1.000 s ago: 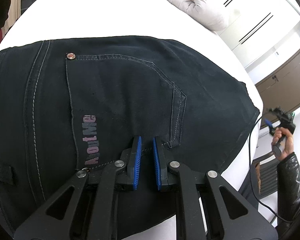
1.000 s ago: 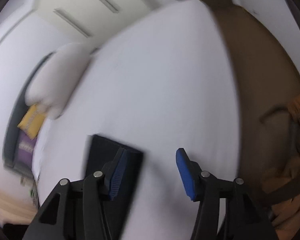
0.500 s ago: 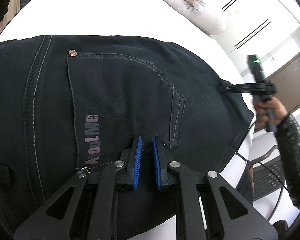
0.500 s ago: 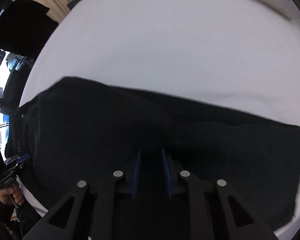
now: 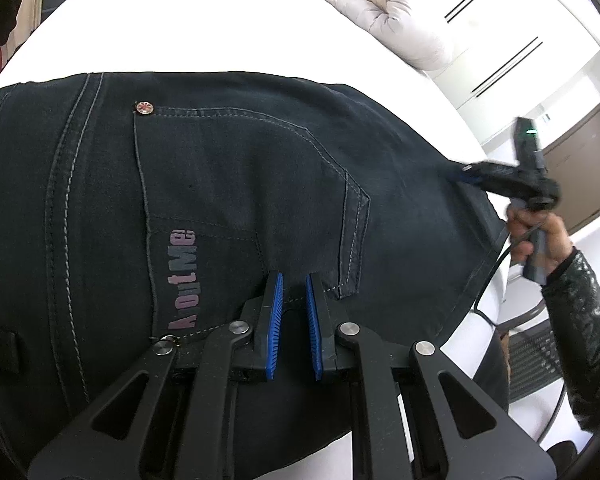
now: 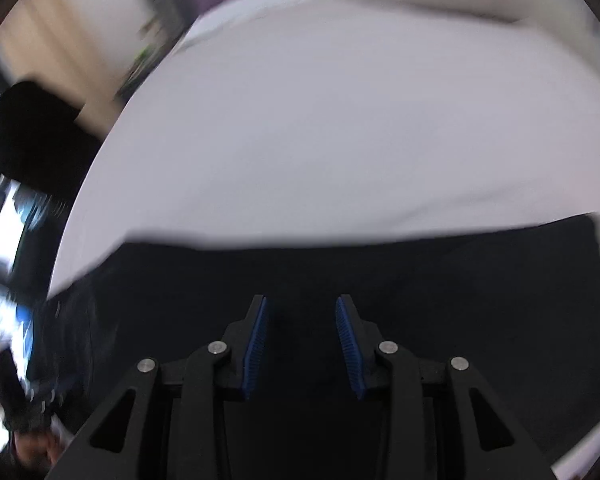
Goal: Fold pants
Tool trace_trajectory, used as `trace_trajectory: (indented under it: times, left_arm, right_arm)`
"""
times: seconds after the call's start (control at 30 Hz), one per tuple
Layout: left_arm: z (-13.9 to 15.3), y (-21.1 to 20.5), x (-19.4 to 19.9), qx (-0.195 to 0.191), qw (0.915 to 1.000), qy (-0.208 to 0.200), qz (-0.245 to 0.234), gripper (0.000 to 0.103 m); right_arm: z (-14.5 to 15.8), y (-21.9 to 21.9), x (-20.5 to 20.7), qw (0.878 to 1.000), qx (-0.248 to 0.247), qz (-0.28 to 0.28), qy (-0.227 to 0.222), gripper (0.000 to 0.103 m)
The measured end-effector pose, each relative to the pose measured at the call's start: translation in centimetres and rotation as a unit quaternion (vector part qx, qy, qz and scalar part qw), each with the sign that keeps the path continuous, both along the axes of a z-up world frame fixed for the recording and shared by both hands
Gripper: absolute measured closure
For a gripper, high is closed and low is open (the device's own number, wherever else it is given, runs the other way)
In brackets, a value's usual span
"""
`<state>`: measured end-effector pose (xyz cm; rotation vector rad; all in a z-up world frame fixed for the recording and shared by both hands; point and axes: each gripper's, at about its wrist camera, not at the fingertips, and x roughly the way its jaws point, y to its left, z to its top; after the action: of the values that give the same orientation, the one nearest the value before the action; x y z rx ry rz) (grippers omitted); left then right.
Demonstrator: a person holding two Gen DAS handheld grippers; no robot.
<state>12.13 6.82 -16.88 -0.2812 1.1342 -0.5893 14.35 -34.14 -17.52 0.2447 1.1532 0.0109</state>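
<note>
Dark jeans (image 5: 240, 184) lie flat on the white bed (image 5: 180, 32), back pocket up, with pink lettering on the pocket. My left gripper (image 5: 294, 280) hovers over the pocket's lower edge, its blue pads a narrow gap apart with nothing clearly between them. My right gripper (image 5: 470, 172) shows in the left wrist view over the leg part of the jeans, held by a hand. In the right wrist view the right gripper (image 6: 302, 304) is open over the dark cloth (image 6: 420, 280), and the view is blurred.
A folded pale duvet (image 5: 380, 12) lies at the far end of the bed. White cupboards (image 5: 500, 40) and a brown door stand beyond. A cable (image 5: 484, 280) hangs from the right gripper. Dark furniture (image 6: 32, 136) stands beside the bed.
The right gripper's pads have spread apart from near closed, and it has shifted along the jeans. The left gripper has stayed in place over the pocket.
</note>
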Motion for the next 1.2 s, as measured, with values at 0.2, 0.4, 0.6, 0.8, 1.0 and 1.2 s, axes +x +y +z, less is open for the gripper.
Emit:
trace_trajectory:
  times: [0.2,0.4,0.6,0.8,1.0,1.2]
  left_arm:
    - [0.7,-0.7,0.0,0.006,1.0000,0.000,0.000,0.091]
    - [1.8,-3.4,-0.6,0.047,0.9987,-0.017,0.000,0.091]
    - [3.0,-5.4,-1.0,0.088,0.9958,-0.024,-0.015,0.091]
    - [4.7,-6.3,-1.2,0.108,0.9938,-0.027,-0.005,0.091]
    - [8.1,-16.3,3.8,0.072,0.9875,-0.065,-0.124,0.091]
    - [2.5,-24.4,11.1,0.111,0.9797,-0.003,-0.167,0.091]
  right_arm:
    - [1.9,-9.3,-4.5,0.960,-0.056,-0.269,-0.055,0.097]
    - [4.2,-3.8,-9.3,0.981,0.143,-0.076,-0.109,0.085]
    - [-2.0,-3.2,-8.8,0.980,0.167,-0.097,-0.046,0.103]
    - [0.2,-10.4,-13.4,0.939,0.106,-0.314,-0.093,0.098]
    - [1.6,0.2,-10.9,0.967,0.202,-0.111,-0.104,0.095]
    - [-2.7,5.7,-6.5,0.976,0.208,-0.060,-0.019,0.103]
